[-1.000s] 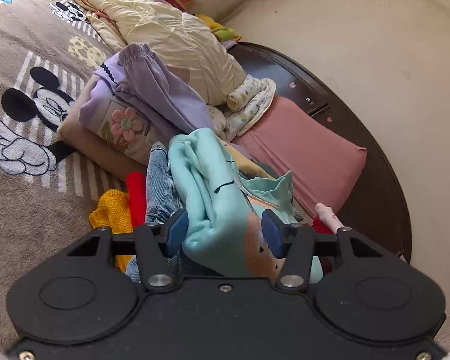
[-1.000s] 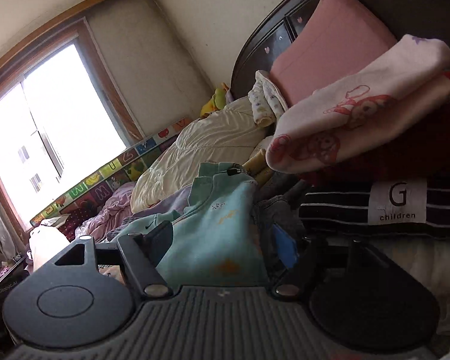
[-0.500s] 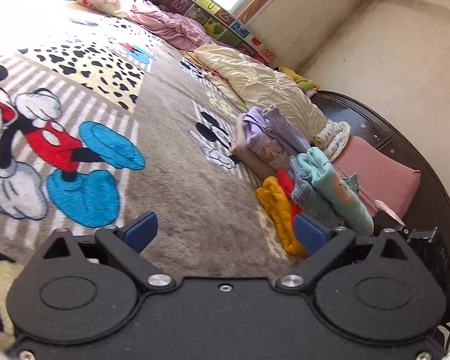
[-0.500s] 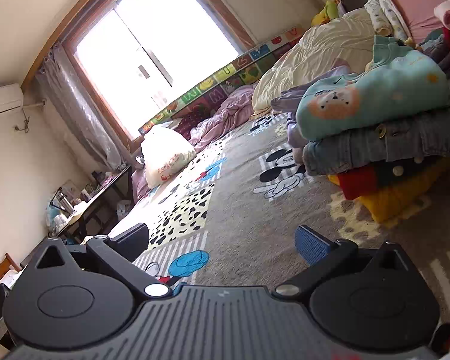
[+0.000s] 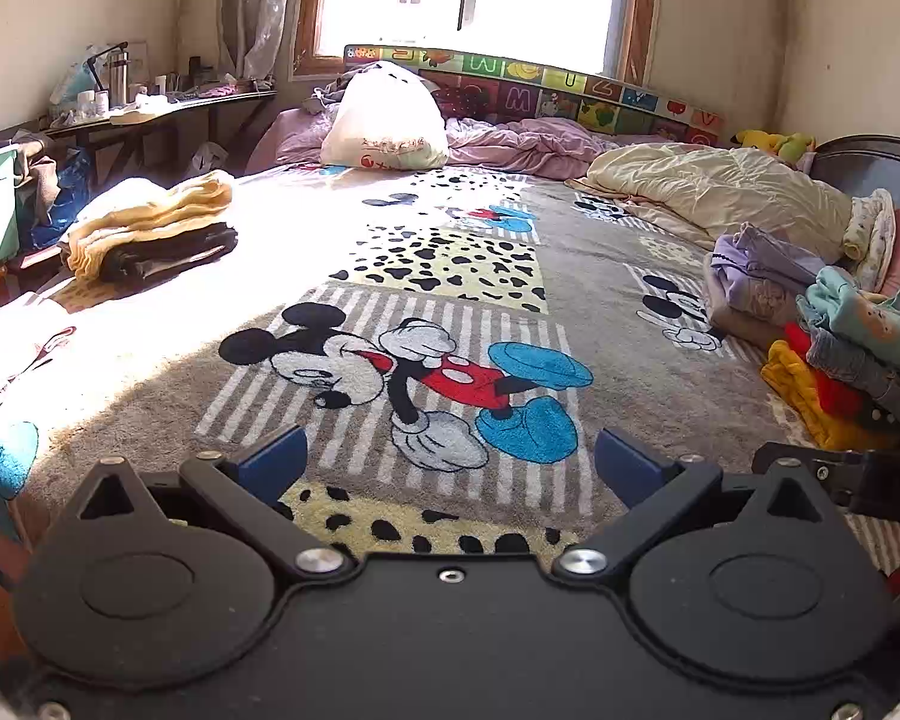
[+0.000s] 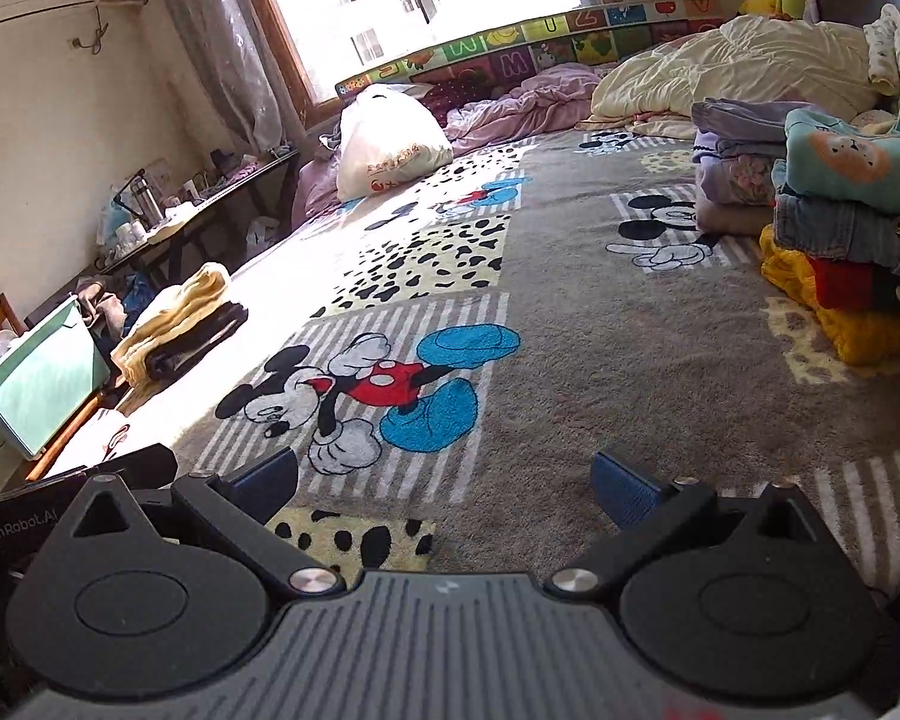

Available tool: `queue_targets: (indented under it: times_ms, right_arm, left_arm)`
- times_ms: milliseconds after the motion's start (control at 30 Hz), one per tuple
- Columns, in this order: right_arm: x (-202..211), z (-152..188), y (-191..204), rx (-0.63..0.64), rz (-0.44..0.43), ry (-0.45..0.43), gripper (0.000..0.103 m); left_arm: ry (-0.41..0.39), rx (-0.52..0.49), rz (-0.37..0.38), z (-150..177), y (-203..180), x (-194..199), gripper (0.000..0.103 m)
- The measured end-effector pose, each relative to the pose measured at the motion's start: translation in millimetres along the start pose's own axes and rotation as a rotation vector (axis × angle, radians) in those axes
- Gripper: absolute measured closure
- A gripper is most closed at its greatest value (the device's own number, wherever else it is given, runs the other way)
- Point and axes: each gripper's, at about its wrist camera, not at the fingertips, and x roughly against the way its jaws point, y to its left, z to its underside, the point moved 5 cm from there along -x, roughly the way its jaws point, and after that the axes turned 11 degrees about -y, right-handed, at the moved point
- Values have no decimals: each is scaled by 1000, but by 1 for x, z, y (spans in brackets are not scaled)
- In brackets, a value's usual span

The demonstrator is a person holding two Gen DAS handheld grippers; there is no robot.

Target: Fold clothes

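A stack of folded clothes (image 5: pixel 858 360) (image 6: pixel 852 228) sits at the right of the bed: a teal top (image 6: pixel 846 162) on top, denim, red and a yellow knit (image 6: pixel 858 330) below. A second folded purple pile (image 5: pixel 762 282) (image 6: pixel 738 174) lies just behind it. At the left edge rests a folded cream and dark pile (image 5: pixel 150 234) (image 6: pixel 180 324). My left gripper (image 5: pixel 450 462) is open and empty above the Mickey Mouse blanket (image 5: pixel 426 312). Over the same blanket (image 6: pixel 540 312), my right gripper (image 6: pixel 444 480) is likewise open and empty.
A white stuffed bag (image 5: pixel 384 120) and crumpled pink bedding (image 5: pixel 522 144) lie by the window. A cream duvet (image 5: pixel 720 192) is heaped at the right near the dark headboard (image 5: pixel 870 162). A cluttered desk (image 5: pixel 150 114) and green box (image 6: pixel 36 372) stand left. Pink cloth (image 5: pixel 12 348) lies at the left edge.
Both grippers let go of the teal top, leaving it on the stack, opened wide, and pulled back and swung left to face the window.
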Motion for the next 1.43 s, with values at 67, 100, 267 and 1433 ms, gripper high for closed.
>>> queue_targets:
  times_ms: [67, 100, 267, 1433]
  right_arm:
    - [5, 1, 8, 27, 14, 3, 0]
    - [7, 1, 10, 44, 23, 3, 0]
    - [18, 3, 21, 82, 49, 7, 0]
    - [37, 13, 11, 78, 67, 49, 0]
  left_arm:
    - [-3, 21, 13, 0, 5, 8, 0]
    - [1, 20, 24, 0, 5, 12, 0]
    - [-7, -38, 6, -3, -1, 27, 0]
    - [15, -19, 51, 0, -18, 52, 2]
